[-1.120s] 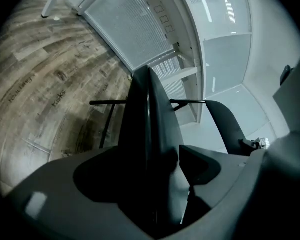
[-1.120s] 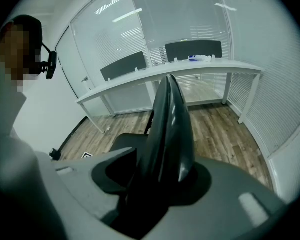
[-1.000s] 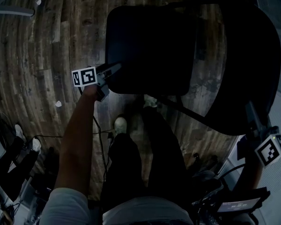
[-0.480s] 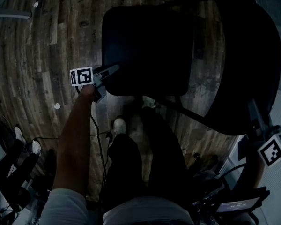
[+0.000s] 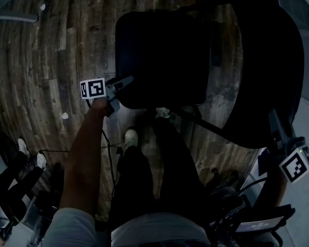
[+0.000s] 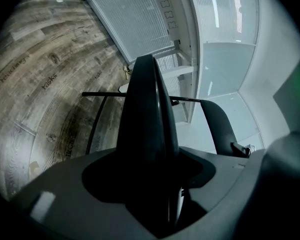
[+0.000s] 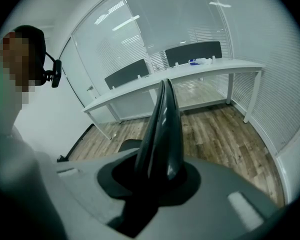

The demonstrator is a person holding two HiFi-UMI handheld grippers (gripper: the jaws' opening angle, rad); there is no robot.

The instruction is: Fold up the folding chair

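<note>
Insp: Chair pos.?
Op: Unfolded folding chair (image 5: 206,35) on wood floor (image 5: 51,60). Ref. = seat (image 5: 159,55). Its backrest (image 5: 273,71) rises at seat's rear edge.
Insp: L unit?
Op: My left gripper (image 5: 124,81) is at seat's front corner nearest me. Jaws just been closing, not clamped yet: seat edge btwn them, w/ sliver of light beside it.
Insp: R unit?
Op: My right gripper (image 7: 164,86) is behind seat, at backrest's near corner. Jaws just been closing; now tight on backrest edge.
</note>
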